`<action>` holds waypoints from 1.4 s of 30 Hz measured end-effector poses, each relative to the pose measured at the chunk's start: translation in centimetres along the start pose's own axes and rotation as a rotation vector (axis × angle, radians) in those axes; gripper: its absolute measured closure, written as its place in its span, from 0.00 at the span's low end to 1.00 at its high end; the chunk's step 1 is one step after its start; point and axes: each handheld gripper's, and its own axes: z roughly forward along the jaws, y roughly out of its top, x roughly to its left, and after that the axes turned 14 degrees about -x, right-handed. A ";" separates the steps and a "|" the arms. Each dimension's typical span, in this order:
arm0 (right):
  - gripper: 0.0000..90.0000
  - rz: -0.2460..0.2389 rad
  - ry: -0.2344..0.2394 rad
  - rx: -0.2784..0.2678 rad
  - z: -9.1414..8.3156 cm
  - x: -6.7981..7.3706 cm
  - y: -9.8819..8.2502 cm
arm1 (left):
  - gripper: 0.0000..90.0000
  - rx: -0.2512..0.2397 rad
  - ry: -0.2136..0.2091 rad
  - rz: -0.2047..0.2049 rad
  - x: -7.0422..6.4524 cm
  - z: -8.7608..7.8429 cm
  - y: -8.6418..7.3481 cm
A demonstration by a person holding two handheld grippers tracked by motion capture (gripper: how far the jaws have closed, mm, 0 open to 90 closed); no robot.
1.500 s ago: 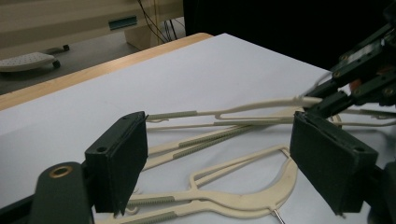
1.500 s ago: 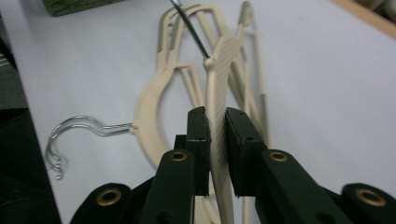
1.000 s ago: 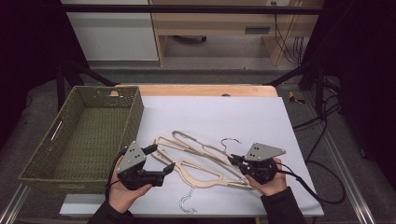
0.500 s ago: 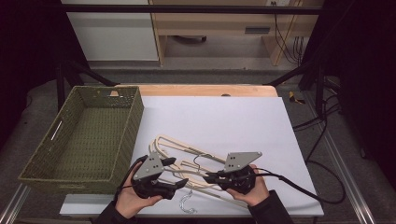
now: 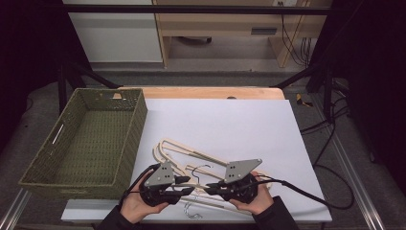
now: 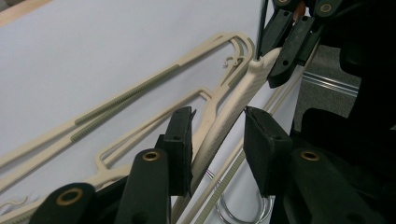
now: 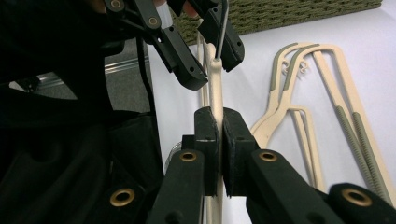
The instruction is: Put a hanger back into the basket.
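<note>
Tool work comes first at the near edge of the worktop (image 5: 249, 124). The right tool (image 5: 214, 187) is clamped on the cream hanger (image 7: 215, 100); in the right gripper view its pads pinch the hanger's flat arm with no gap on either side. The left tool (image 5: 188, 185) faces it from the other side. Its jaws have just been closing, and in the left gripper view they stand apart, astride the same hanger arm (image 6: 223, 122): one pad lies against the plastic or nearly so, and the other is clear of it. That hold is not yet made.

The two tools sit just beside each other near the hanger's middle, where the wire hook (image 5: 200, 168) rises. Gripping on both sides of the hook probably keeps the long, light frame from swinging or tipping once it is lifted, which a single pinch at one end would not do. The hanger looks raised on edge between the tools rather than lying flat, which suits a pinch across its thin side.

A little farther back, more cream hangers (image 5: 178, 148) lie overlapped on the white sheet, their ribbed bars touching the held one's neighbours, so snagging is a risk.

Farther left stands the green woven basket (image 5: 125, 139), its inside bare. It seems the likely place for the hangers.
</note>
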 end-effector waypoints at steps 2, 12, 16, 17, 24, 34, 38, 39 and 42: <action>0.96 -0.004 0.008 0.009 0.0 0.1 0.0 | 0.74 0.018 0.004 0.001 -0.1 0.1 0.0; 0.80 -0.048 -0.050 -0.026 -0.2 0.0 0.1 | 0.89 0.055 -0.011 0.055 -1.1 -0.2 0.5; 0.74 -0.061 -0.078 -0.040 -0.3 0.0 0.1 | 0.94 0.038 -0.036 0.014 -1.4 -0.1 0.6; 0.72 -0.059 -0.079 -0.051 -0.4 -0.1 0.2 | 0.95 0.021 -0.040 -0.005 -1.4 -0.2 0.7; 0.56 -0.072 -0.143 -0.117 -1.2 -0.1 0.5 | 0.96 -0.017 0.021 -0.005 -1.8 -1.0 1.4; 0.23 0.010 -0.365 -0.251 -5.2 -1.9 -0.2 | 0.96 -0.078 0.165 -0.032 -0.9 -3.2 2.1; 0.19 0.045 -0.445 -0.273 -6.8 -2.8 -0.8 | 0.96 -0.097 0.198 -0.027 -0.6 -4.3 2.7; 0.18 0.064 -0.484 -0.287 -7.4 -3.2 -1.1 | 0.96 -0.112 0.217 -0.015 -0.5 -5.1 3.4; 0.15 0.075 -0.522 -0.290 -8.3 -3.6 -1.3 | 0.96 -0.142 0.242 0.001 -0.2 -6.4 4.5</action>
